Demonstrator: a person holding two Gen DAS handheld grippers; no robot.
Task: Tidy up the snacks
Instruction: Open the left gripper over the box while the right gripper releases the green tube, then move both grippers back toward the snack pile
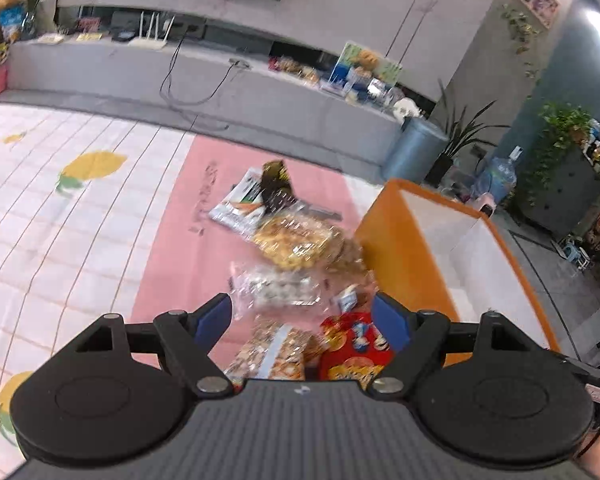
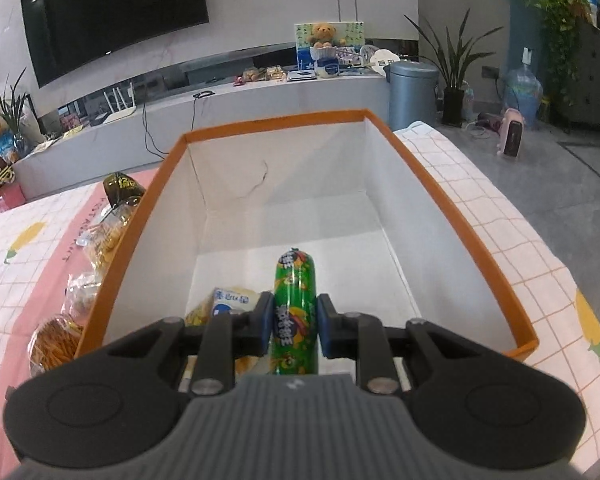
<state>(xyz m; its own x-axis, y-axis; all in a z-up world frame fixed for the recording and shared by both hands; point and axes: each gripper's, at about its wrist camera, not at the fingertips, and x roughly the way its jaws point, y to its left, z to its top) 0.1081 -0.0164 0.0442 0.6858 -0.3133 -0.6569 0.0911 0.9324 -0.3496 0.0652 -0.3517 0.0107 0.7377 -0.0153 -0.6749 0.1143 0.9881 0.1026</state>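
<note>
Over the orange box (image 2: 452,204), right gripper (image 2: 294,326) pinched a green sausage stick (image 2: 294,312); left gripper (image 1: 302,320) hung wide open, empty, above loose snack packs (image 1: 296,240).

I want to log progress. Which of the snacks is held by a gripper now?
The green sausage-shaped stick: the right gripper clamps it over the orange box. The other snacks lie loose.
</note>
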